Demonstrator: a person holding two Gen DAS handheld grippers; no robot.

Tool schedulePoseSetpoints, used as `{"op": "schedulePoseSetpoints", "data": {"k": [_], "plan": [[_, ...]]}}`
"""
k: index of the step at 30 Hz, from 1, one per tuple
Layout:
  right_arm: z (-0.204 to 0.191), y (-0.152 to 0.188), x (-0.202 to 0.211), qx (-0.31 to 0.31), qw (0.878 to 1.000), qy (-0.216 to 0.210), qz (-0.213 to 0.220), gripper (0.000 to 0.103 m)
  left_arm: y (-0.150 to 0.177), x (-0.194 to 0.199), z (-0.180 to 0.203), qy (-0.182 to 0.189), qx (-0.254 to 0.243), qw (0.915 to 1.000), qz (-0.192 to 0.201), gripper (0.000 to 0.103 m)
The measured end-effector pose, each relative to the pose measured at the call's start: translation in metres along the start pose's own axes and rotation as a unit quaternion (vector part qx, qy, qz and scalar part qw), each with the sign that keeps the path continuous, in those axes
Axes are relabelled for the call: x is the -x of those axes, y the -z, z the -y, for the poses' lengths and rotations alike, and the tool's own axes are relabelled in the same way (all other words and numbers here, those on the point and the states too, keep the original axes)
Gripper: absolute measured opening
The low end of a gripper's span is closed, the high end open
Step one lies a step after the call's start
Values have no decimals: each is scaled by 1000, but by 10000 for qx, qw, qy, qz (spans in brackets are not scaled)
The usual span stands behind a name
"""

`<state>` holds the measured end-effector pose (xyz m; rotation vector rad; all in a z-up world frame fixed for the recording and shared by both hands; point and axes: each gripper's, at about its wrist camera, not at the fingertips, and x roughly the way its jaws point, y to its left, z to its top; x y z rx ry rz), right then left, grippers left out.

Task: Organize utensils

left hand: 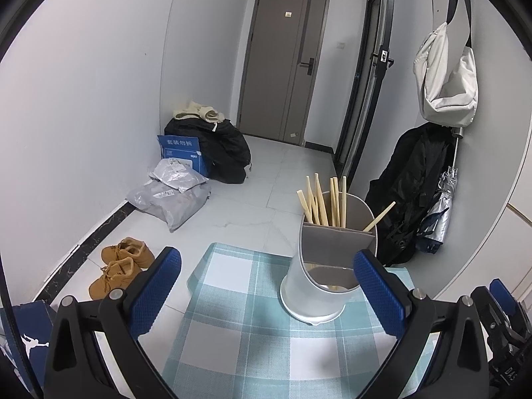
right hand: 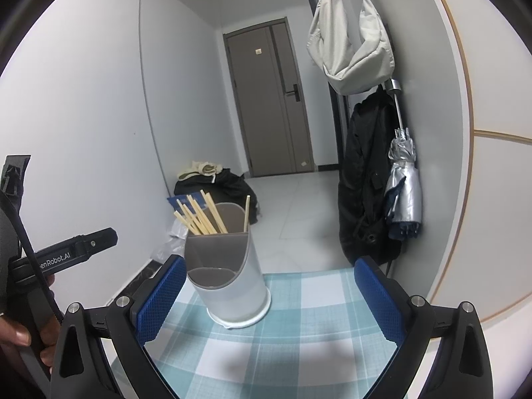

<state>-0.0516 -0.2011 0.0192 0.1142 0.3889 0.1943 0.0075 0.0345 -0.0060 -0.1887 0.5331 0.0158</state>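
A table (left hand: 232, 332) draped in a teal-and-white checked cloth fills the lower half of both wrist views, and on it stands the only task item in sight: a tall white plastic utensil holder with a grey divided insert (left hand: 319, 286). In the left wrist view the holder sits right of centre, close to the right-hand blue pad. In the right wrist view it sits left of centre, close to the left-hand blue pad, which puts it between the two tools and about equally near to each.

A bundle of pale wooden chopsticks (left hand: 324, 202) stands upright in the holder's rear compartment, fanned slightly toward the upper left of the frame. One lone chopstick (left hand: 380, 216) leans apart at the holder's right side, slanting toward the upper right. The lower front compartment looks empty, though its floor is only partly visible.

The left gripper (left hand: 267, 291) hovers with its jaws spread wide and nothing between them. The right gripper (right hand: 269, 299) is likewise spread and empty. A hand (right hand: 20, 335) holds the left tool at the left edge of the right wrist view.

No loose utensils show on the cloth, so any further sorting probably turns on that stray chopstick, reached from above along its slanted axis.
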Motion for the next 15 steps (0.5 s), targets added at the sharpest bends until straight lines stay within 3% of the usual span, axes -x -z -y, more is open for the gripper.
{"op": "schedulePoseSetpoints", "data": {"k": [15], "plan": [[1,2,0,37,10000,36,-26,102,3,-1,2,-22,-79,9999,-61,102]]}}
